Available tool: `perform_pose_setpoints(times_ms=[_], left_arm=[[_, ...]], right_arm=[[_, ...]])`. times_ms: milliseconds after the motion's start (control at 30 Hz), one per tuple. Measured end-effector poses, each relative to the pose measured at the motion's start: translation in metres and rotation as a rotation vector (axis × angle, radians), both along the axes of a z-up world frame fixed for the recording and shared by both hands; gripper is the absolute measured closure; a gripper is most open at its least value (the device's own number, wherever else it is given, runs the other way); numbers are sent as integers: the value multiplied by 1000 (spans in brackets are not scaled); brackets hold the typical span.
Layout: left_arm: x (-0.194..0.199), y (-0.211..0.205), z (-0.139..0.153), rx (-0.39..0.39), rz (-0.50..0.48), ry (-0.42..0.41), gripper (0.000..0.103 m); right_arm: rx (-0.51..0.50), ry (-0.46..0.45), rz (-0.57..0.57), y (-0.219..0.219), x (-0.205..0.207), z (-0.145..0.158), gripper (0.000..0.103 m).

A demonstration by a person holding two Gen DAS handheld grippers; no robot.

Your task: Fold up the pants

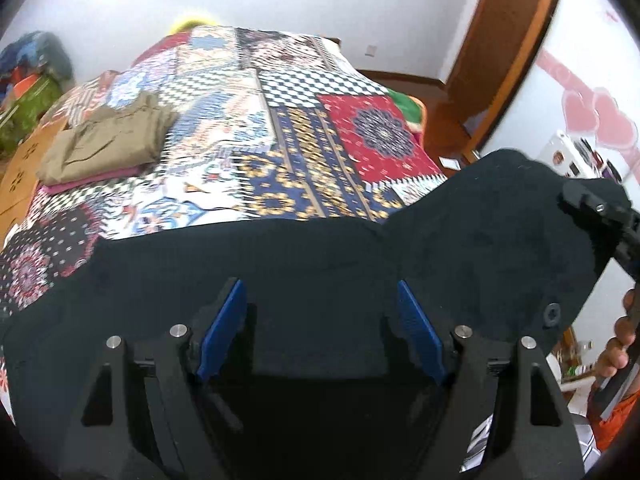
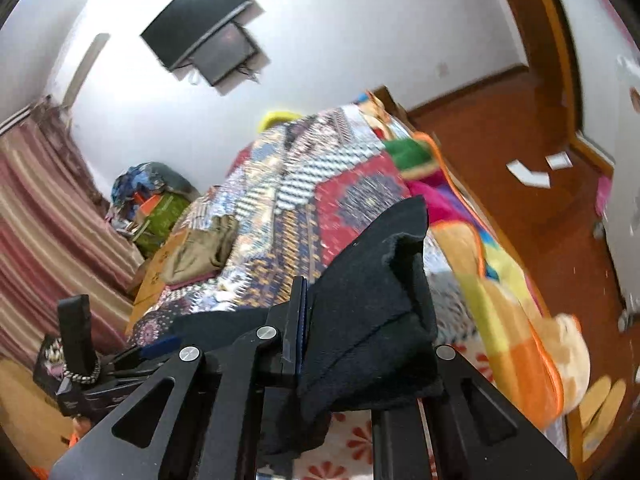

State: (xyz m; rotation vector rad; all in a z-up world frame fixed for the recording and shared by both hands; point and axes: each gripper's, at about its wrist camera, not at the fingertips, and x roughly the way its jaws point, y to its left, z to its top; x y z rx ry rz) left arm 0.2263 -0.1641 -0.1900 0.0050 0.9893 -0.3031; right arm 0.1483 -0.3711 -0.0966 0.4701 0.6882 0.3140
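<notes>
A: Where are the black pants?

B: Spread across the lower half of the left wrist frame, over the near end of the bed's patchwork bedspread. Their right part is raised into a hump at the right of that frame.

A: And the left gripper?

B: Its blue-padded fingers stand spread, with black cloth lying between them; the pads are not pressing on it.

A: The right gripper?

B: Its fingers are pressed together, pinching a bunched fold of the pants at the centre of the right wrist frame. It also shows at the right edge of the left wrist frame, with a hand below it.

A: Anything else on the bed?

B: Folded olive clothes on a magenta piece, at the left of the frame, well apart from the pants.
</notes>
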Motion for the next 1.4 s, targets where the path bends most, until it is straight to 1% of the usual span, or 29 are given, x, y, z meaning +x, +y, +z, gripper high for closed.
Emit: perform_pose_setpoints(times_ms=[133,333,467,633,767,800,867,1033,1167,1333,1400], left_arm=[[-2,23,4,-17,48,-9,26],[-9,63,10,-49,116,-33,26],[-17,94,15,-76,166,-50,26],[-27,138,16,-108,248,-58,26],[-37,173,13,-129,320,-57,26],[-40,181,13,-133,340,-58,26],[-46,194,11,-141,370,-61,26],[-57,207,8,-139,398,-59,26],[-63,210,6,-127,404,-65,26],[-64,213,2,-132,411,-59,26],[-64,213,0,-131,411,-55,26]], right_arm=[[-38,-56,54,24,2,21,94],[-77,-108,139,63,5,40,94],[-96,-126,210,96,10,48,94],[-144,-122,300,142,12,49,94],[-223,-110,400,189,14,35,94],[-236,-103,419,194,15,31,94],[-267,-72,474,216,17,17,94],[-362,4,600,260,10,-22,94],[-406,62,653,274,5,-46,94],[-383,155,663,276,4,-65,92],[-373,163,664,276,0,-66,90]])
